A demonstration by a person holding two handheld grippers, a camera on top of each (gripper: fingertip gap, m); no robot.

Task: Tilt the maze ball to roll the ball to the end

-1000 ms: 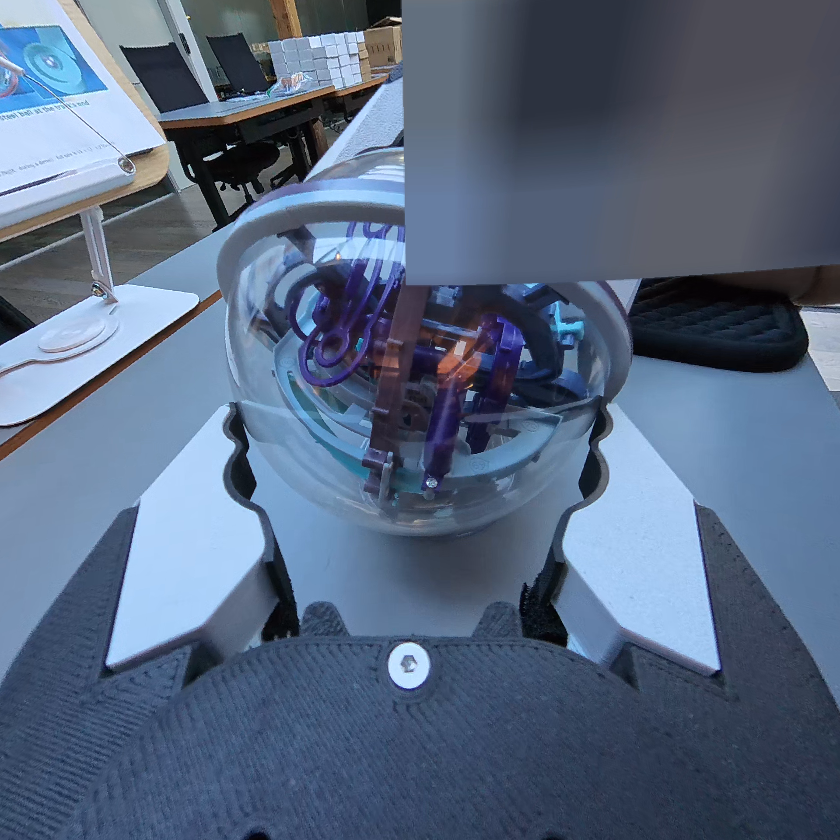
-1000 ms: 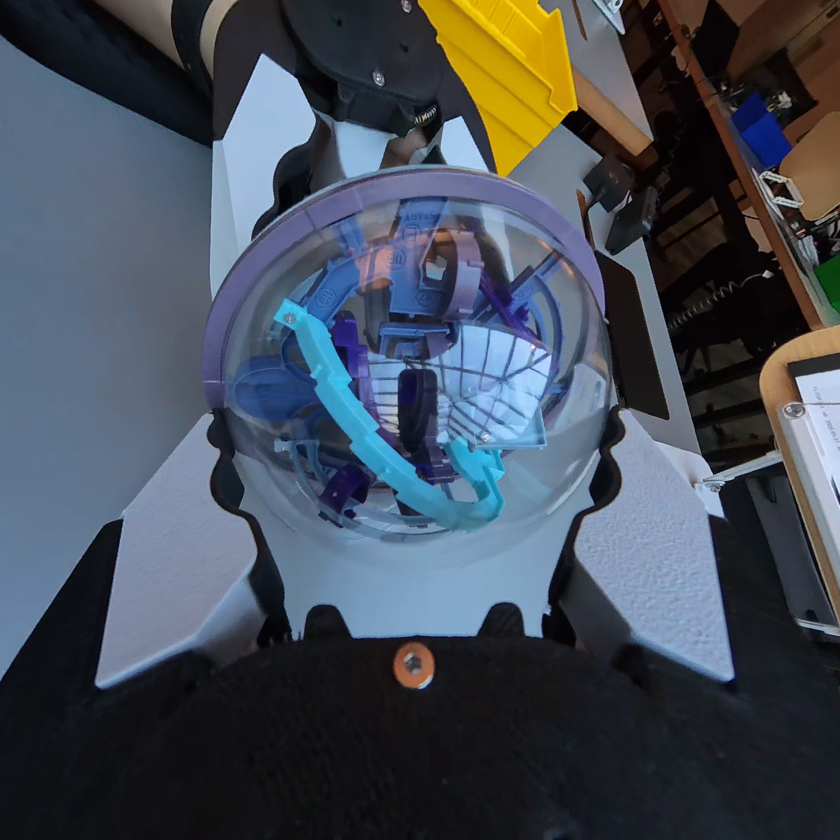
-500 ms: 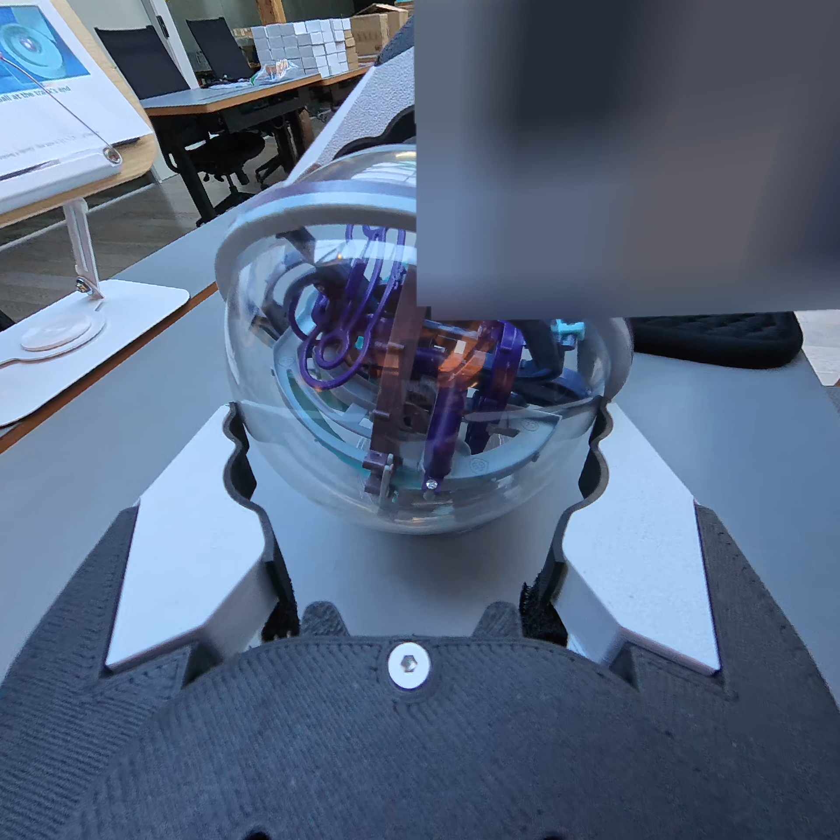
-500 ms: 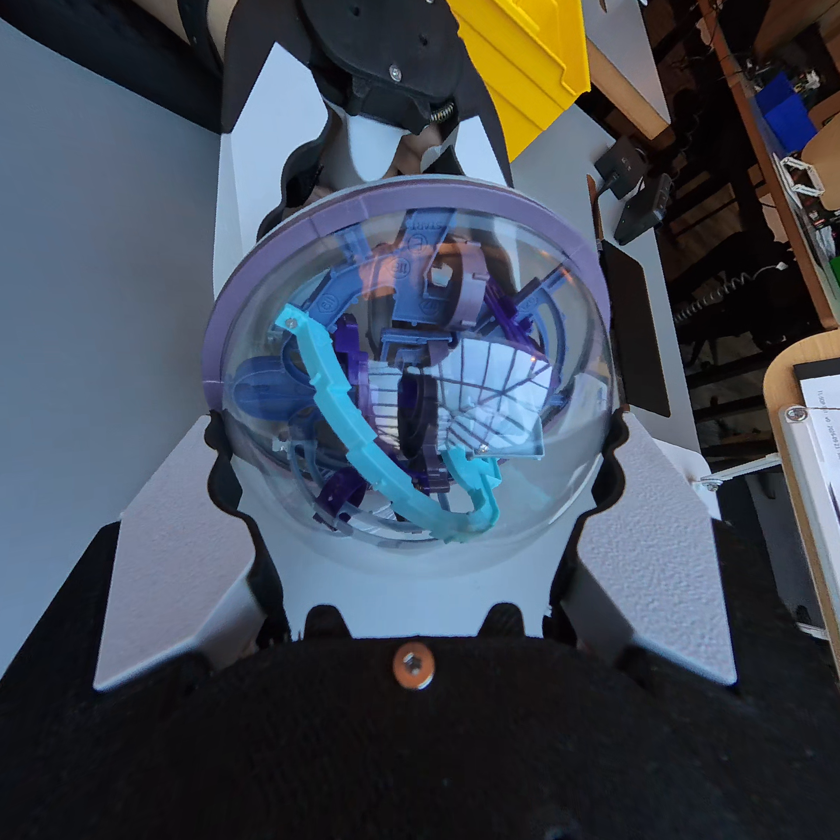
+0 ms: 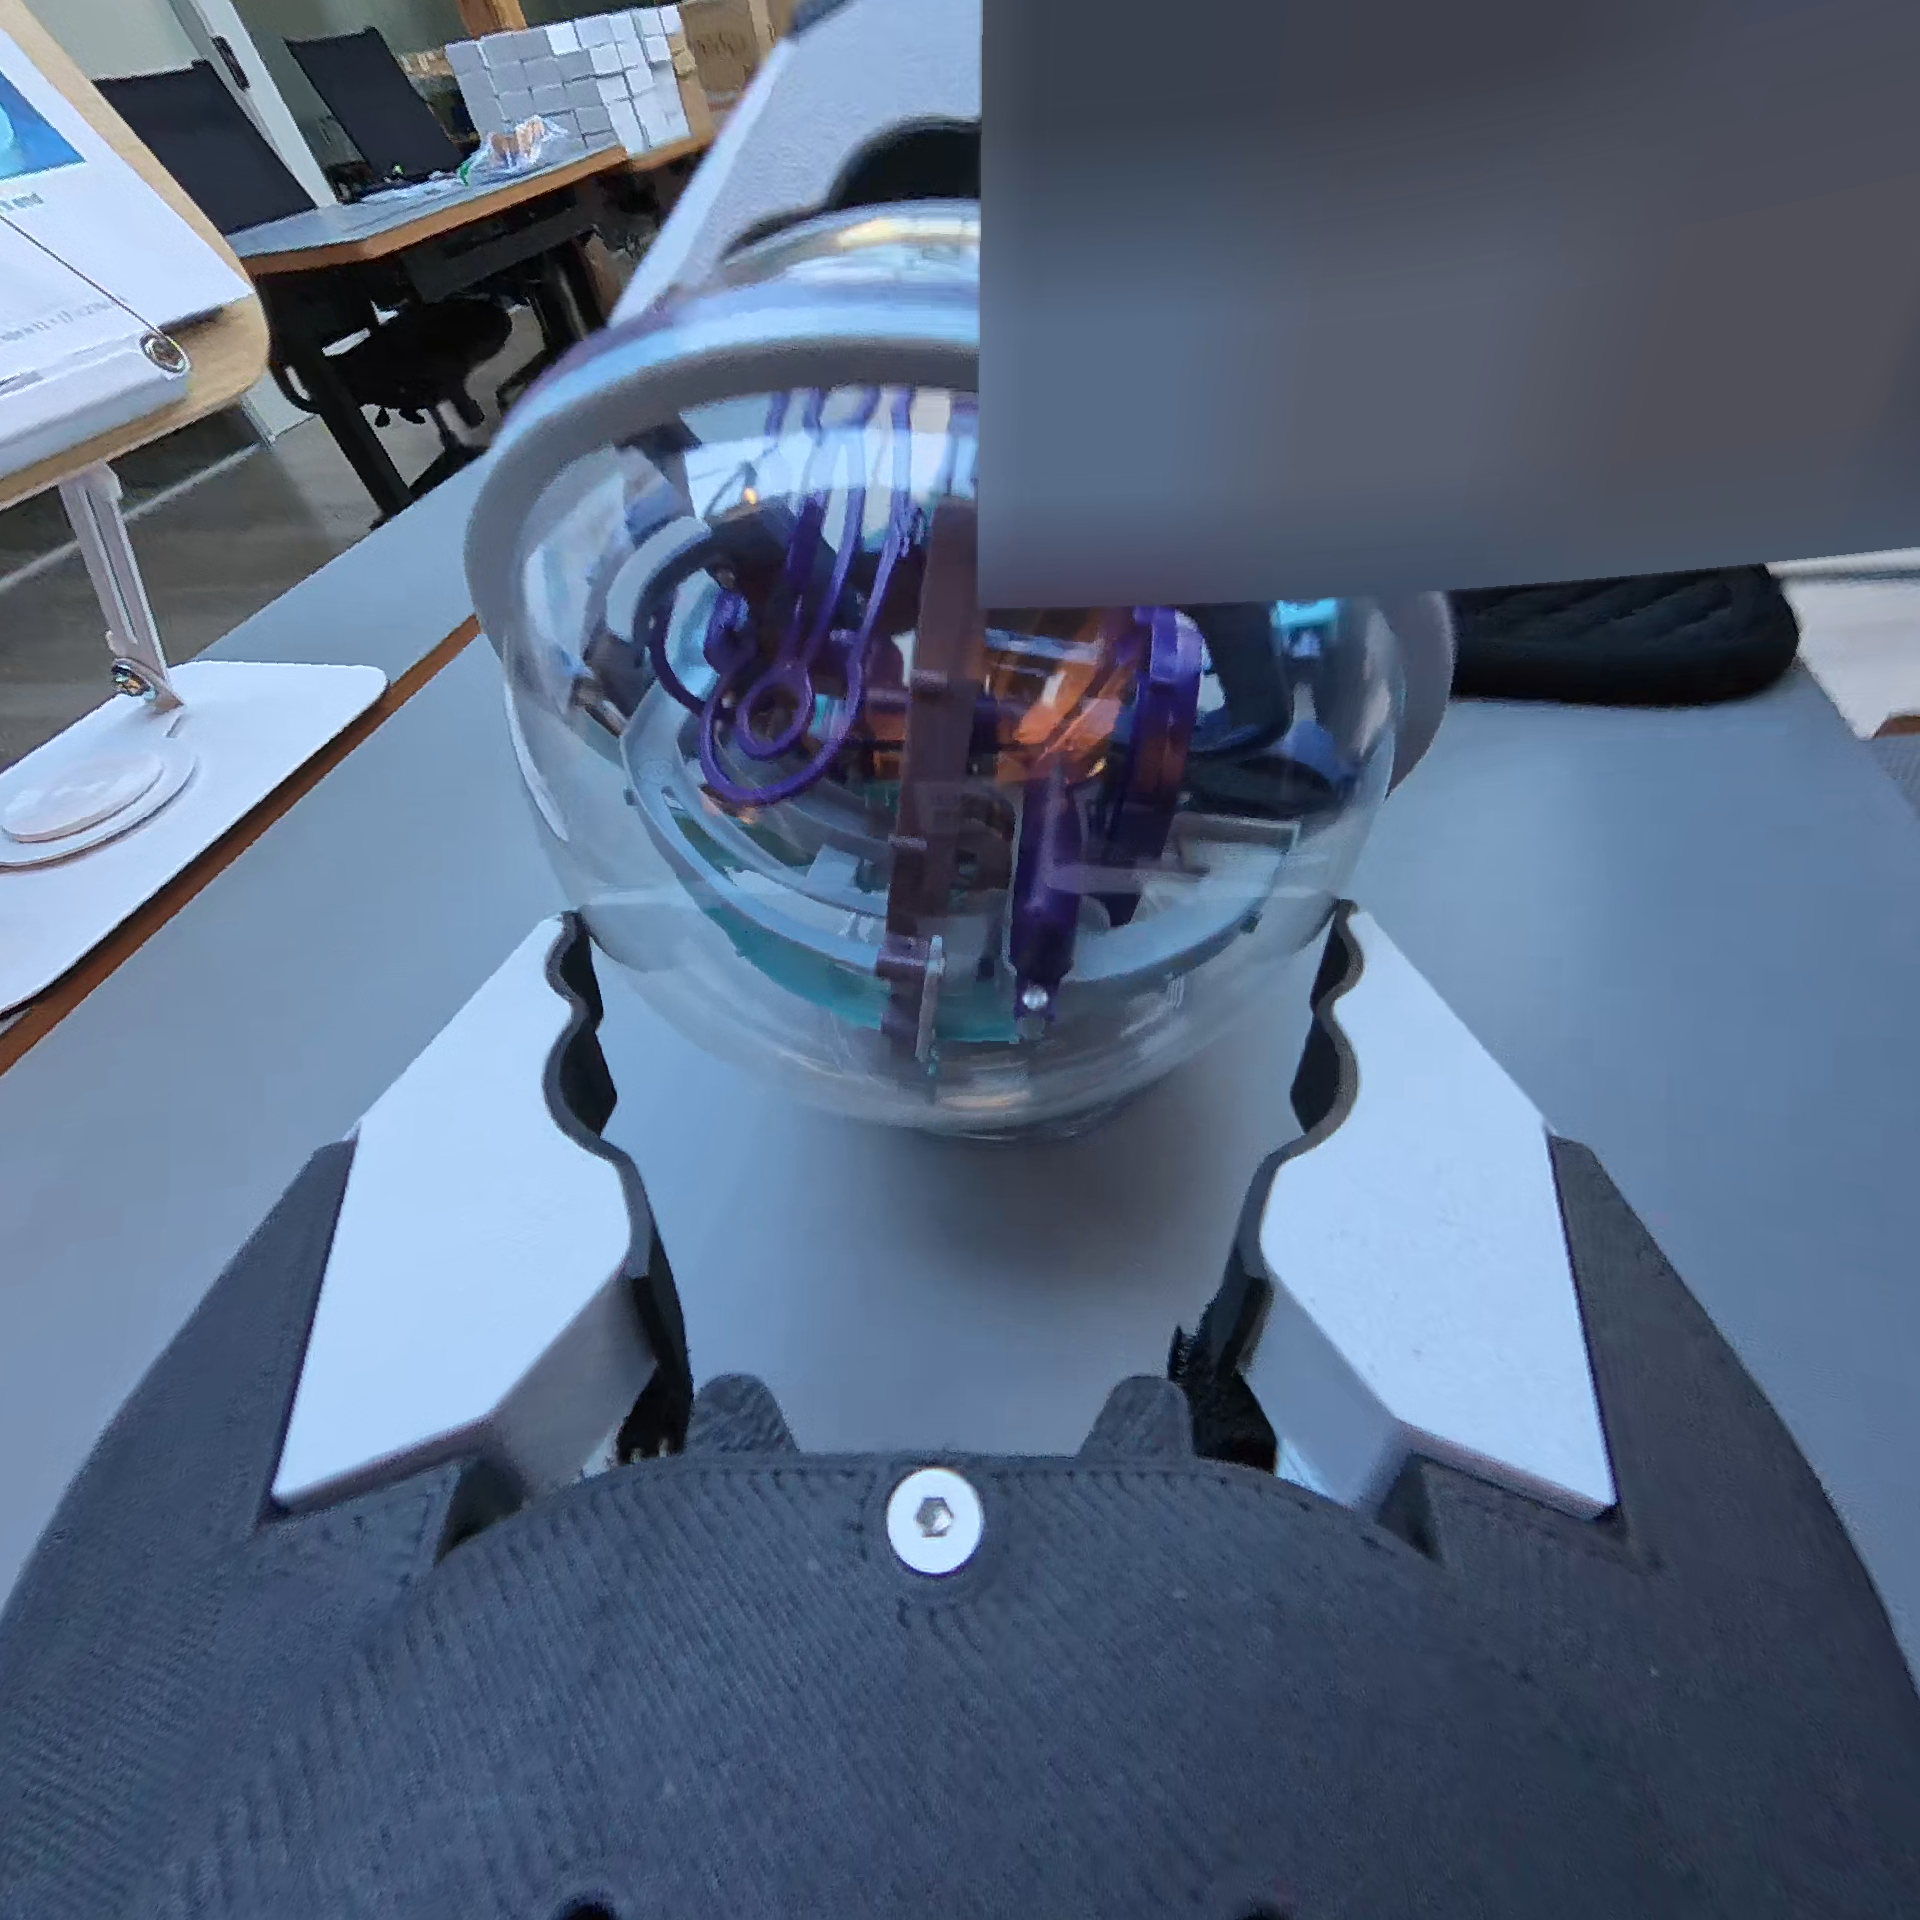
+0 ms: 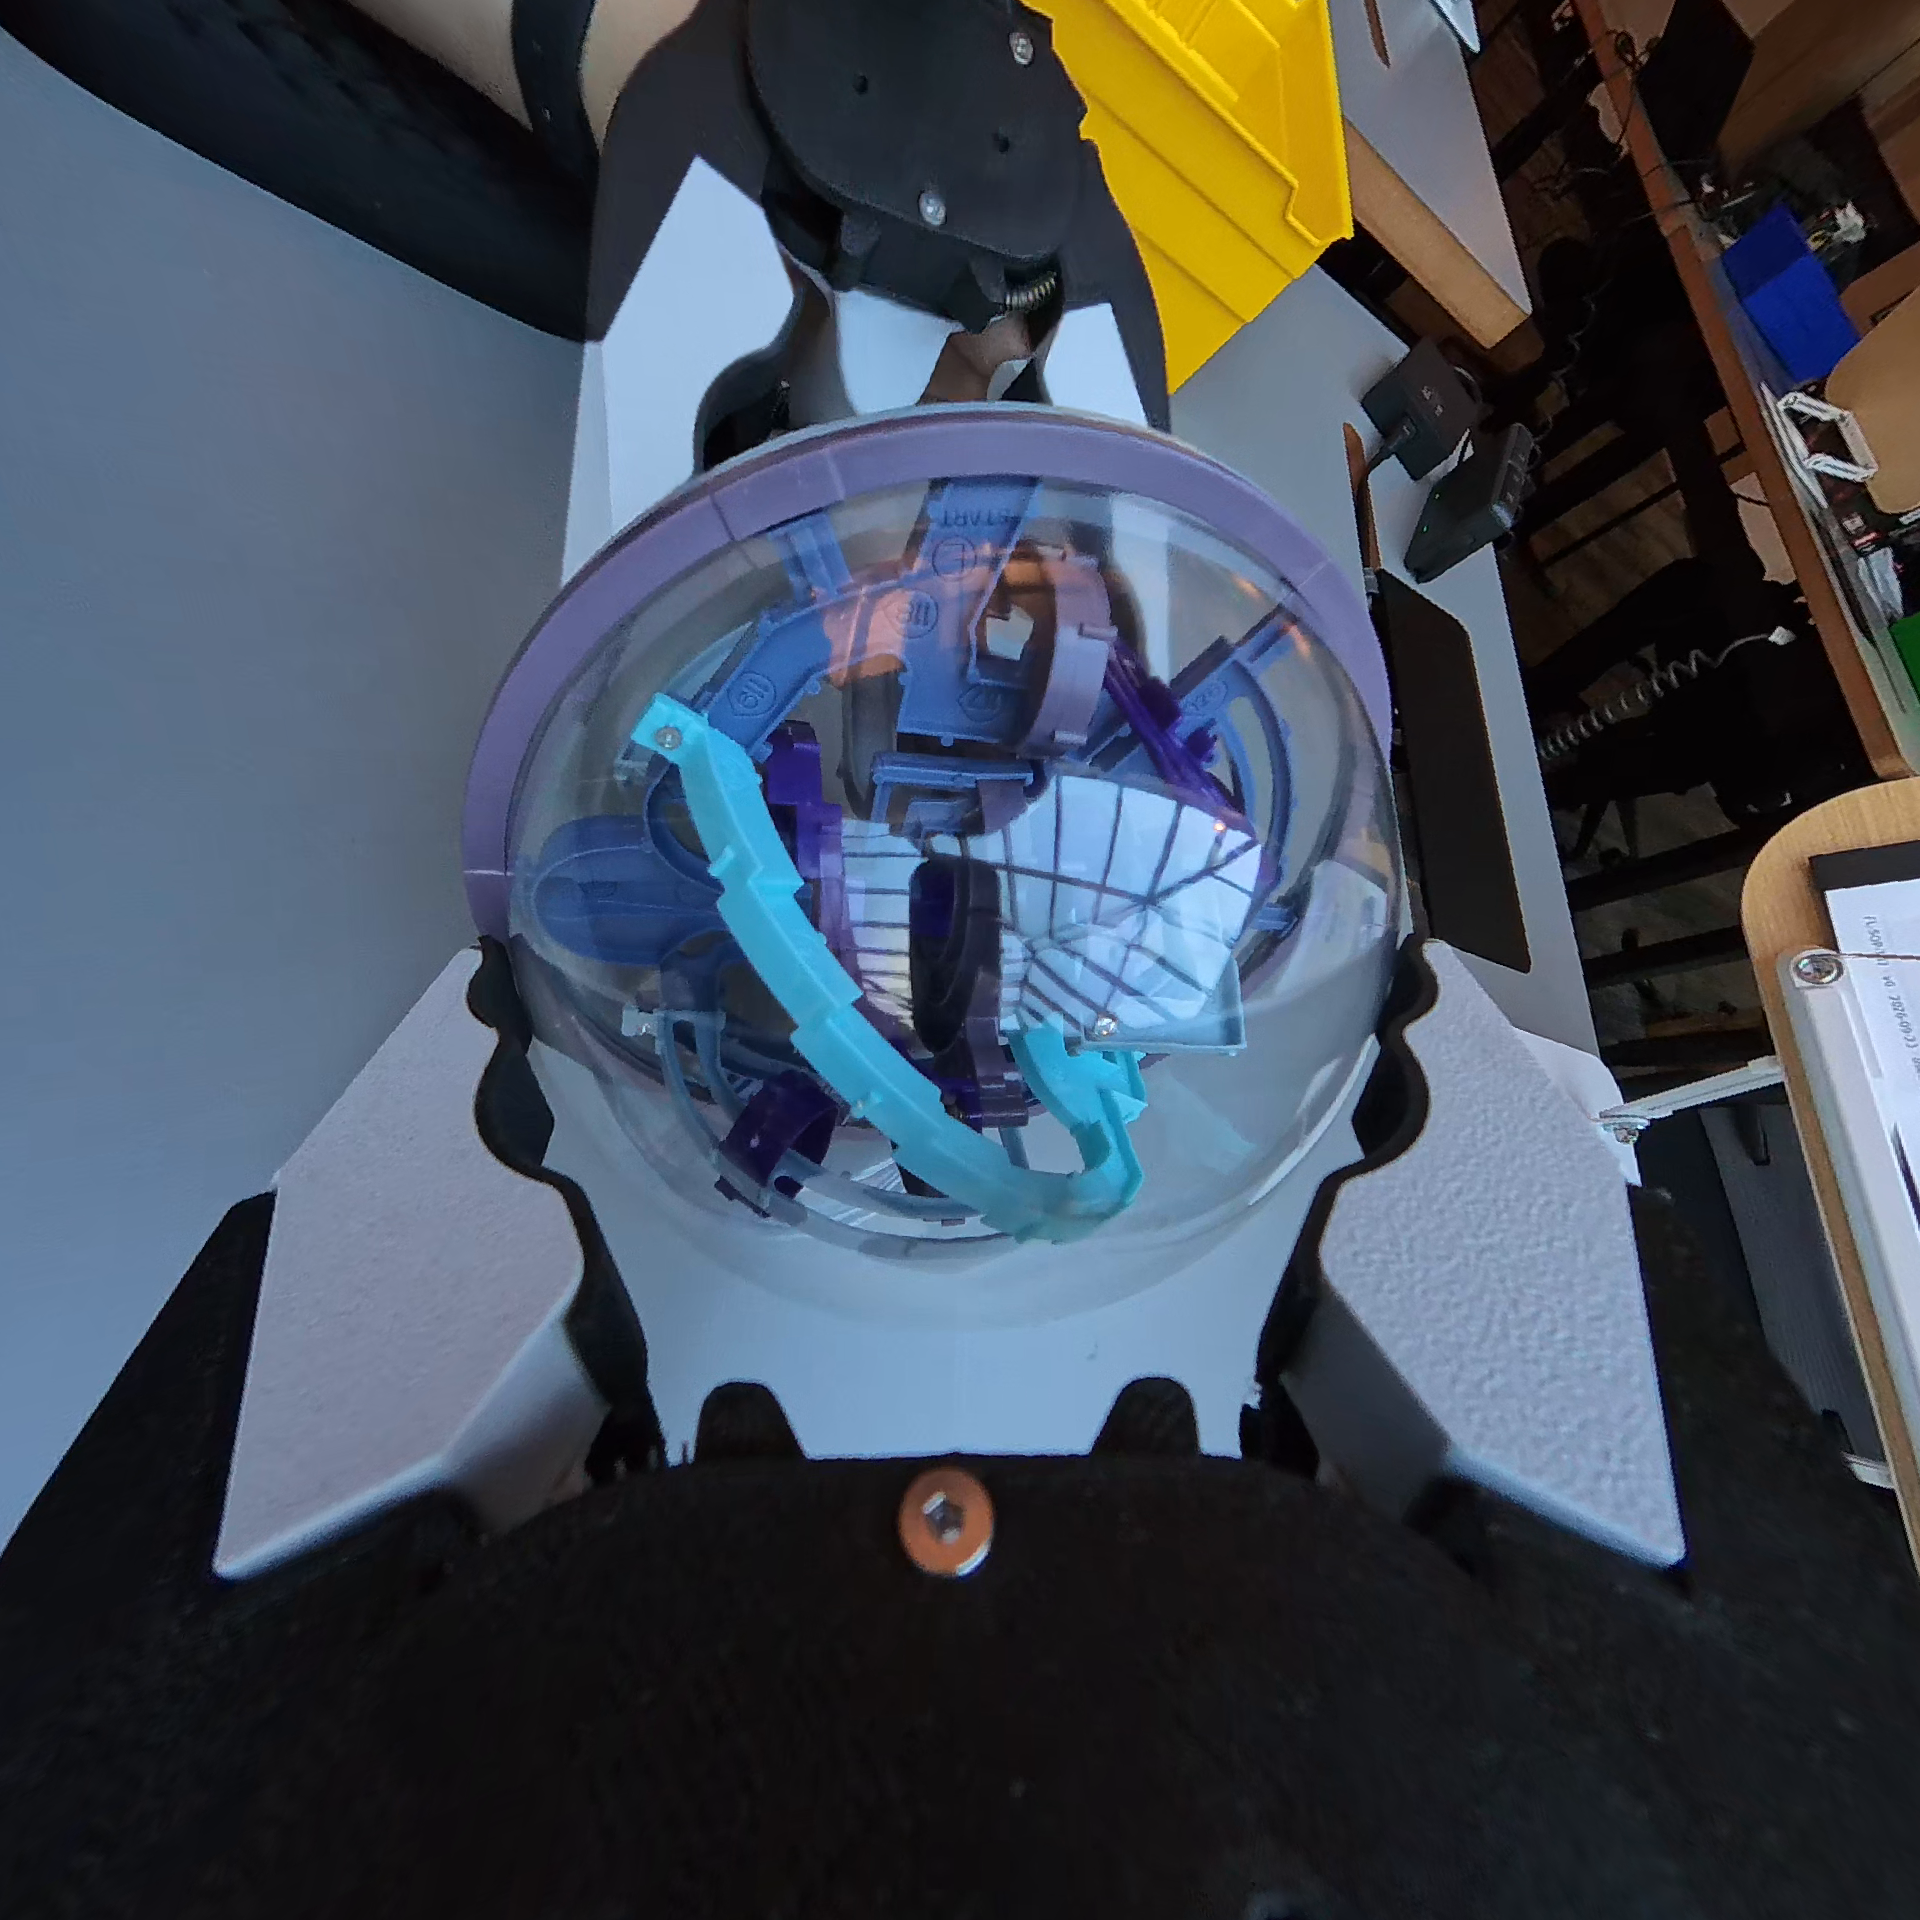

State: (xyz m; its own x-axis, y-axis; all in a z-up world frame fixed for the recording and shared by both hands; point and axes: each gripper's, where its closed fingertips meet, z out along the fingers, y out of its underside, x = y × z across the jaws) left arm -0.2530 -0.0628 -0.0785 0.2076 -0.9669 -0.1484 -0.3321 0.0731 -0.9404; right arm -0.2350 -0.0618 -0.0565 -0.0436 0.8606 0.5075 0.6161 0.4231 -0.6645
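Right wrist view: the right gripper [image 6: 940, 966] pinches the clear maze ball [image 6: 935, 852] from one side, the left gripper [image 5: 951, 935] from the opposite side, above the grey table [image 5: 260, 1039]. Tilting is under way, I judge (the small ball isn't visible), so the next tilt calls for slow, matched wrist turns.

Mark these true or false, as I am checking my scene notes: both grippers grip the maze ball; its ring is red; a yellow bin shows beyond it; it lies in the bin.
1. Both the left gripper and the right gripper grip the maze ball: true.
2. Its ring is red: false, it is purple.
3. A yellow bin shows beyond it: true.
4. It lies in the bin: false, it is held between the fingers over the grey table.
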